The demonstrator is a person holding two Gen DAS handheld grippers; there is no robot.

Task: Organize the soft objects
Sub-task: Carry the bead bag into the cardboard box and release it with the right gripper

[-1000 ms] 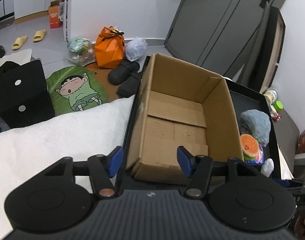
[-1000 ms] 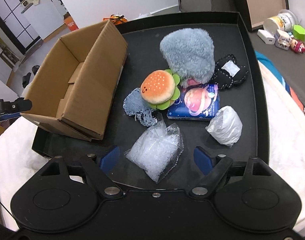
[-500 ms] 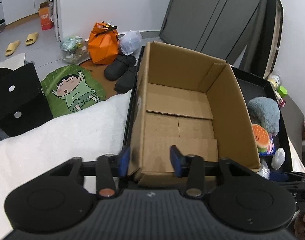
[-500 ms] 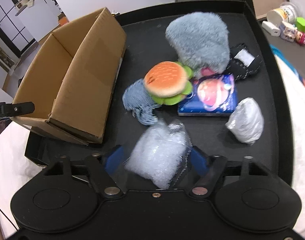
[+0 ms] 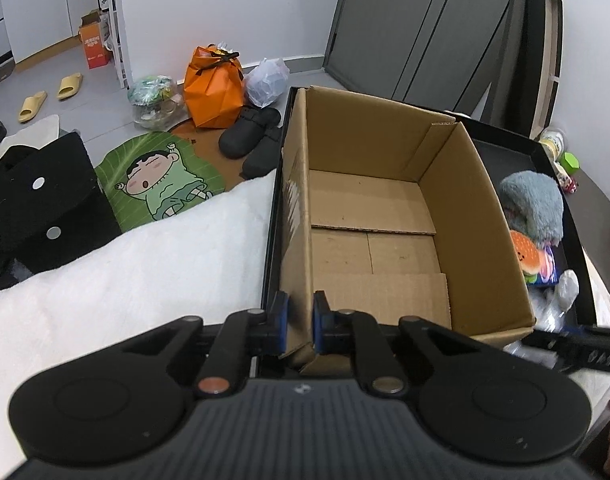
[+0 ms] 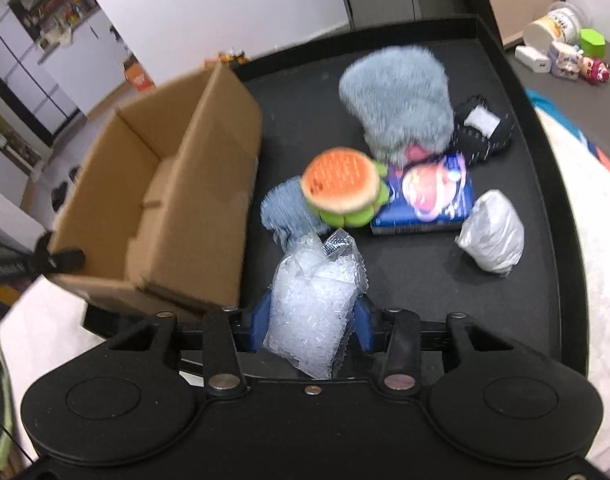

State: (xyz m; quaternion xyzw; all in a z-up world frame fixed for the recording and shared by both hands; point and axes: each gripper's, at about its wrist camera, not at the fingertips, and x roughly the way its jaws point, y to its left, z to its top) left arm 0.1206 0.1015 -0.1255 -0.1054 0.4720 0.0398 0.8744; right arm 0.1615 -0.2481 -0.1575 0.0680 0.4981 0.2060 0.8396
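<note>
Right wrist: burger plush (image 6: 341,186) beyond bead bag (image 6: 315,300).

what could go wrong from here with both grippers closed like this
1. The right gripper squeezes the clear bead bag only at its lower part. The bag is slick and saggy, so it may slip out or burst when lifted.
2. The left gripper pinches one thin wall of the cardboard box near a corner. Pulling could bend the wall or tilt the box.
3. The burger plush sits close behind the bag and might get dragged along.
</note>
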